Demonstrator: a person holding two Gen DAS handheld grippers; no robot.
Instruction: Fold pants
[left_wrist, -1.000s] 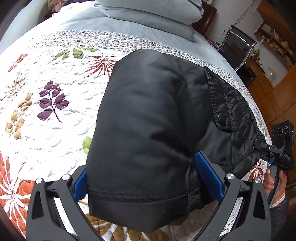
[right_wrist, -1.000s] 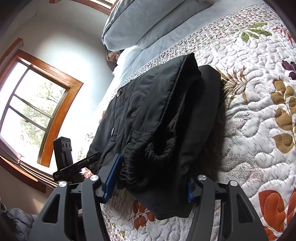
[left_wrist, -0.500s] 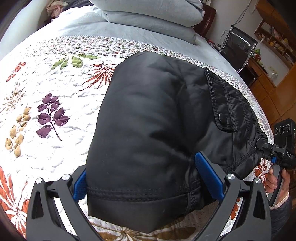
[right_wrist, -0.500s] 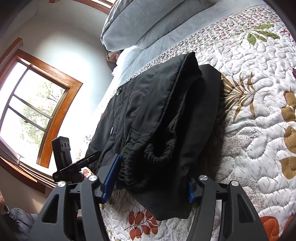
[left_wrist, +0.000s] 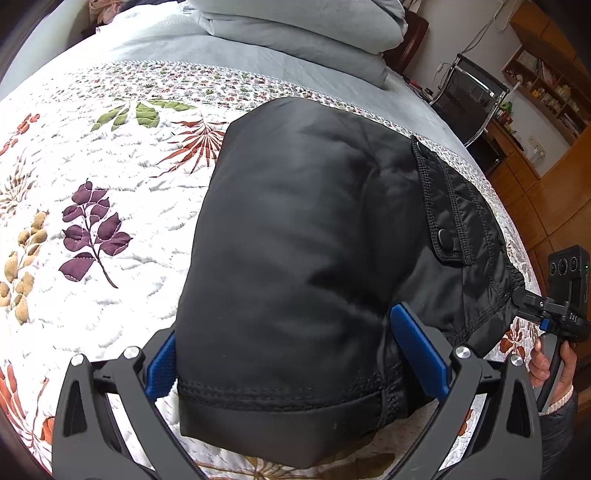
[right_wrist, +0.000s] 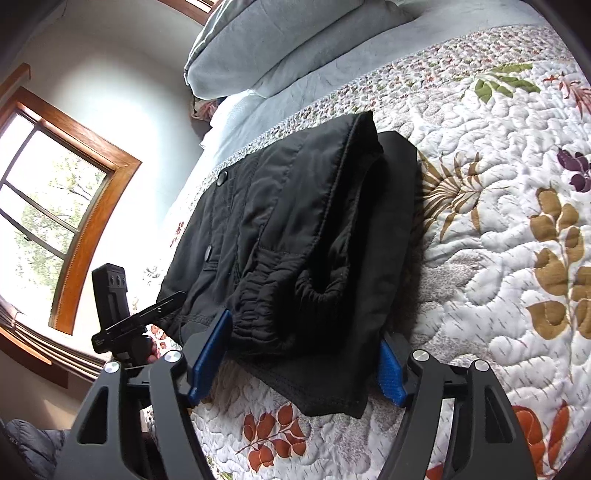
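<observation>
Black pants (left_wrist: 295, 258) lie folded into a thick bundle on the floral quilt (left_wrist: 92, 229) of a bed, toward the bed's right edge as the left wrist view shows it; grey pillows (left_wrist: 295, 33) are stacked at the far end. Pocket flap with snap (left_wrist: 443, 234) faces up on the right part of the bundle. Left gripper (left_wrist: 295, 354): jaws stand wide, straddling the near hem of the bundle; blue pads (left_wrist: 419, 350) lie against or just beside the cloth on both sides, and whether they press cannot be told. Right gripper (right_wrist: 299, 354): jaws opening, the gathered elastic waistband (right_wrist: 266, 295) end of the pants between them; left pad just beside the cloth, right pad at the edge of the lower layer, no clear squeeze seen. Each wrist view shows the other gripper at the bundle's neighbouring side, held by a hand (left_wrist: 552, 369). Wood-framed window (right_wrist: 48, 221) is beyond the bed in the right wrist view; an office chair (left_wrist: 469, 96) stands off the far right corner.
</observation>
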